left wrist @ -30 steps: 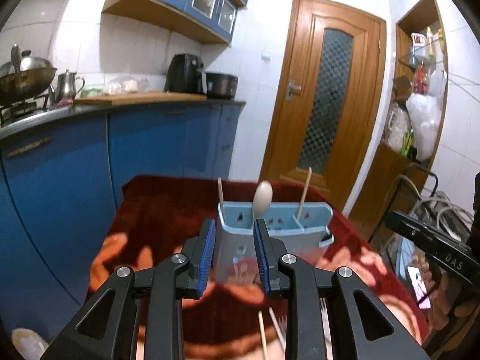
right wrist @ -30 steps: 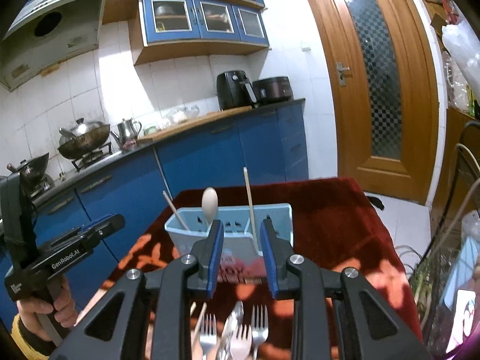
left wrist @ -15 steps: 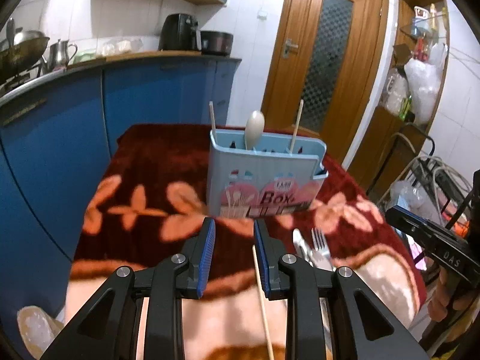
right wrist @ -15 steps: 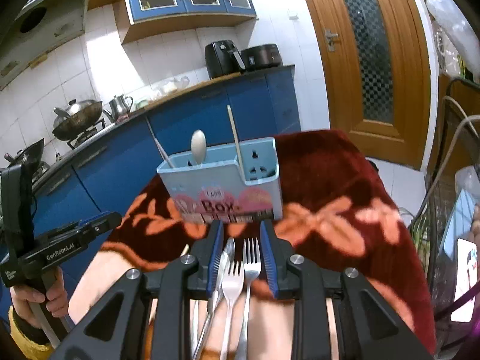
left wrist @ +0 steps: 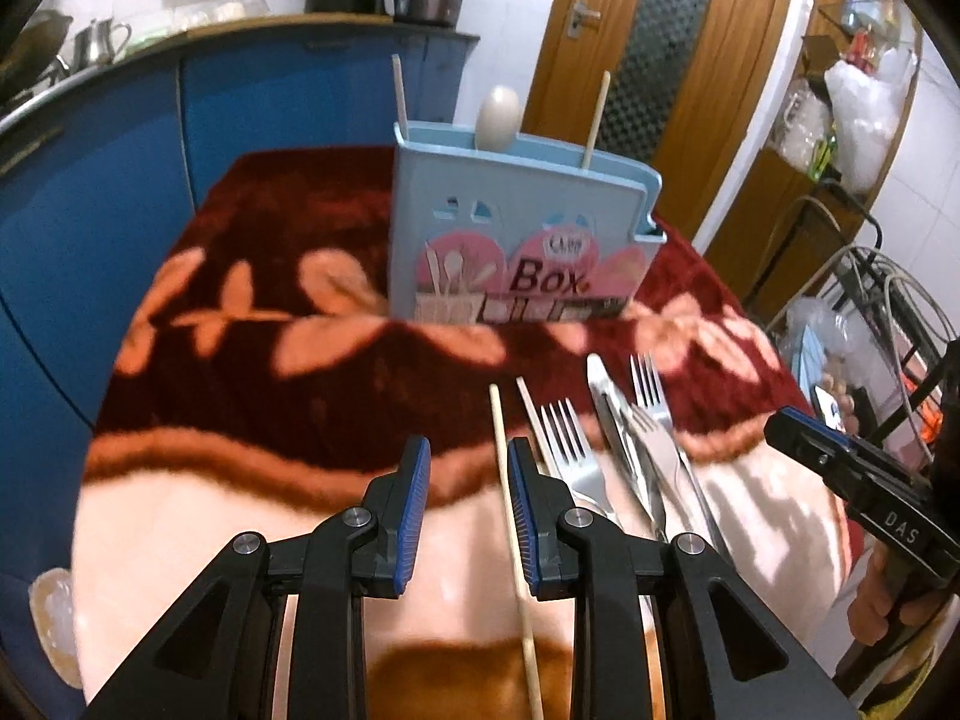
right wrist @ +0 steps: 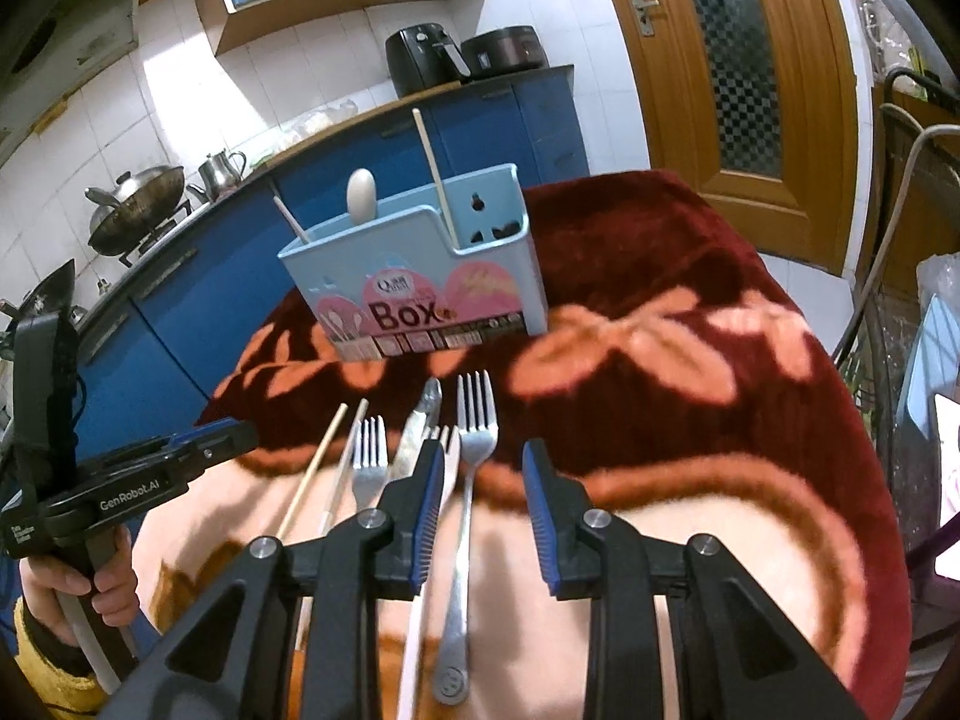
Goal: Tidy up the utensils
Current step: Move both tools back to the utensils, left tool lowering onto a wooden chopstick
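Note:
A light blue utensil box point(left wrist: 516, 234) point(right wrist: 420, 276) stands on the red flowered cloth and holds two chopsticks and a pale spoon point(left wrist: 497, 117). Loose utensils lie in front of it: chopsticks point(left wrist: 510, 504) point(right wrist: 312, 471), forks point(left wrist: 570, 450) point(right wrist: 474, 432) and a knife point(left wrist: 606, 402). My left gripper point(left wrist: 468, 510) is open above the cloth, with a chopstick beside its right finger. My right gripper point(right wrist: 483, 516) is open, with a fork's handle point(right wrist: 459, 570) lying between its fingers.
The table's cloth point(right wrist: 660, 360) drops off at its edges. Blue kitchen cabinets point(left wrist: 120, 150) stand behind and to the left. A wooden door point(right wrist: 750, 90) and wire racks with cables point(left wrist: 870, 300) are on the right.
Both grippers have tilted down and drawn back from the box. The loose utensils on the cloth have come into full view under the fingers. Both stay open.

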`<action>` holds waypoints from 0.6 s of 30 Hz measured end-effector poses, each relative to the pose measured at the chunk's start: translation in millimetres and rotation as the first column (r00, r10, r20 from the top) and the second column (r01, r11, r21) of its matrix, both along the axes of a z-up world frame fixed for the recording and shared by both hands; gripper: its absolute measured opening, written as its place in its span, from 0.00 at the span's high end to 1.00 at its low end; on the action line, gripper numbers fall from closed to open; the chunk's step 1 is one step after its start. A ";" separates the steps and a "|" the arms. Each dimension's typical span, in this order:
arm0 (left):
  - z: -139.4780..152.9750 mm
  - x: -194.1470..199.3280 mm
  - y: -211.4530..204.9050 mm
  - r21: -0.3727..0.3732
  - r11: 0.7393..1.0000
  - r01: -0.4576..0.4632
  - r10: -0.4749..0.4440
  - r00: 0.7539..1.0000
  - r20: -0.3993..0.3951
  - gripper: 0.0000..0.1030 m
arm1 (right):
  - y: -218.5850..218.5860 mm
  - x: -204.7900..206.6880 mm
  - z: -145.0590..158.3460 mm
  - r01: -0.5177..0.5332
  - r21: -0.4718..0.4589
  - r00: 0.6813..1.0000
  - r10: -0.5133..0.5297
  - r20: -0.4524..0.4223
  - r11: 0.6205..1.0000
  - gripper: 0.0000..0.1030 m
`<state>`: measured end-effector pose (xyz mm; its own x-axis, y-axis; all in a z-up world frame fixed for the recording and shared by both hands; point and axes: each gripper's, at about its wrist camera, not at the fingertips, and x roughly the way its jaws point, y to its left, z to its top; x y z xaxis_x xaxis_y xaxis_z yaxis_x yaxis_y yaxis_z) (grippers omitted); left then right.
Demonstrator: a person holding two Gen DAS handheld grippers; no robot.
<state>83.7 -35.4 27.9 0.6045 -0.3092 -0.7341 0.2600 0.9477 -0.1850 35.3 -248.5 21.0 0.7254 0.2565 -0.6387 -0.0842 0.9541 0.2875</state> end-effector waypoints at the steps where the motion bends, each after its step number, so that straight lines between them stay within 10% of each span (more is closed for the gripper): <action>1: -3.1 0.9 -2.6 0.005 1.000 0.006 -0.006 1.000 -0.013 0.74 | -1.1 -0.1 -2.2 0.001 0.001 1.000 -0.001 -0.007 1.000 0.71; 18: -21.8 24.8 -31.6 0.067 0.990 0.125 -0.111 0.977 -0.179 0.74 | -16.3 2.4 -24.0 0.009 0.024 0.997 -0.007 -0.073 1.000 0.71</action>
